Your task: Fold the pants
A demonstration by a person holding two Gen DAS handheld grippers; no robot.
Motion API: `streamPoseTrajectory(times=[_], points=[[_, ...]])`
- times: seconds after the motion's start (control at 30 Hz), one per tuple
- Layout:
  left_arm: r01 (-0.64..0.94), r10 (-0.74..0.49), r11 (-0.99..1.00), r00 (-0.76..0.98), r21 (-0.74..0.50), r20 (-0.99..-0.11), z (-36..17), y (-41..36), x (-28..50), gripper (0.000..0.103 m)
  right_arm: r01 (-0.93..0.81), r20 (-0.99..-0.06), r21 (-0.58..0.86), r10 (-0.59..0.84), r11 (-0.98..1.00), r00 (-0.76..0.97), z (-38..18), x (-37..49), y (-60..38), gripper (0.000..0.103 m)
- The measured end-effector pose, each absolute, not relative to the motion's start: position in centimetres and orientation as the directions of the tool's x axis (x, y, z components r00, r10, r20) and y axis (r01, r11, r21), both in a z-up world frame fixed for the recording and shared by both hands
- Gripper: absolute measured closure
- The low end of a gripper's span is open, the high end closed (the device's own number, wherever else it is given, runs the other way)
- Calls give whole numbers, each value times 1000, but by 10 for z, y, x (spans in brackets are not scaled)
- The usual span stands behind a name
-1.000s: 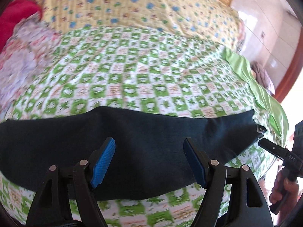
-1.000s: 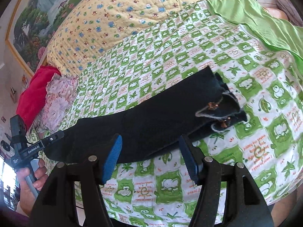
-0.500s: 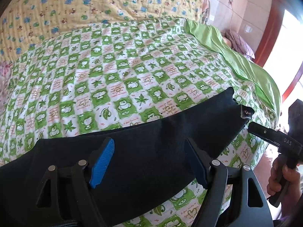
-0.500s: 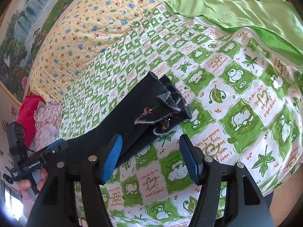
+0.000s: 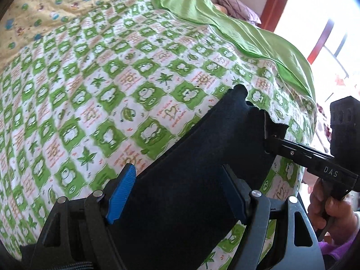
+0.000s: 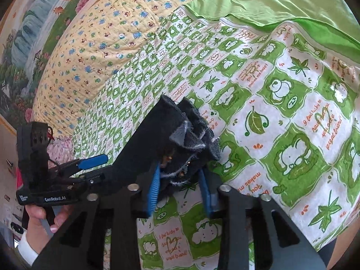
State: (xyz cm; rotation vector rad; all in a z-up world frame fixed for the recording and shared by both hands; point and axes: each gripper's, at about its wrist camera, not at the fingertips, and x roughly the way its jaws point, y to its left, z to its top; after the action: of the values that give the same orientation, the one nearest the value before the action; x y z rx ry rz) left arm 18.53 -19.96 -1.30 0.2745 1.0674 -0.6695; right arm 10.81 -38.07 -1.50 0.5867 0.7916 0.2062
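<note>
Dark navy pants point(image 5: 202, 157) lie in a long strip on the green checked bedspread point(image 5: 101, 78). My left gripper point(image 5: 177, 193) is open, its blue pads on either side of the strip and just above it. In the right wrist view my right gripper point(image 6: 180, 180) has closed on the frayed end of the pants point(image 6: 186, 139), which bunches up between its pads. It also shows in the left wrist view point(image 5: 270, 144), gripping that end. The left gripper appears in the right wrist view point(image 6: 90, 164), over the strip.
A plain green sheet point(image 6: 270, 4) covers the far side of the bed. A yellow patterned quilt point(image 6: 101, 33) lies toward the headboard under a painted picture point(image 6: 33, 22). The bed edge point(image 5: 292, 191) drops off beside the pants' end.
My right gripper moved in and closed on the frayed end of the pants. My left gripper shifted along the strip toward that end, still open.
</note>
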Motion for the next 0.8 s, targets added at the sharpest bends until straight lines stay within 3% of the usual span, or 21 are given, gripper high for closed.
streamPoseTrajectory(times=[0.1, 0.37, 0.47, 0.53, 0.57, 0.63, 0.8], points=[[683, -391, 720, 247, -127, -887, -21, -224, 200, 26, 37, -581, 597, 401, 801, 708, -19, 103, -390, 87], [773, -461, 580, 48, -259, -886, -32, -286, 233, 31, 39, -511, 695, 455, 718, 729, -28, 100, -419, 89], [804, -468, 534, 25, -260, -883, -31, -306, 237, 48, 26, -508, 688, 456, 725, 731, -28, 100, -417, 89], [810, -488, 508, -9, -292, -873, -29, -313, 239, 77, 25, -503, 696, 463, 717, 729, -29, 100, -417, 89], [812, -496, 497, -23, -306, -868, -28, -314, 238, 82, 25, -501, 700, 466, 714, 730, -29, 100, -417, 89], [832, -494, 481, -4, -277, -870, -24, -317, 232, 88, 18, -494, 705, 471, 709, 731, -28, 99, -416, 89], [841, -517, 480, 43, -248, -855, -6, -306, 221, 92, -7, -467, 721, 493, 693, 734, -22, 96, -413, 89]])
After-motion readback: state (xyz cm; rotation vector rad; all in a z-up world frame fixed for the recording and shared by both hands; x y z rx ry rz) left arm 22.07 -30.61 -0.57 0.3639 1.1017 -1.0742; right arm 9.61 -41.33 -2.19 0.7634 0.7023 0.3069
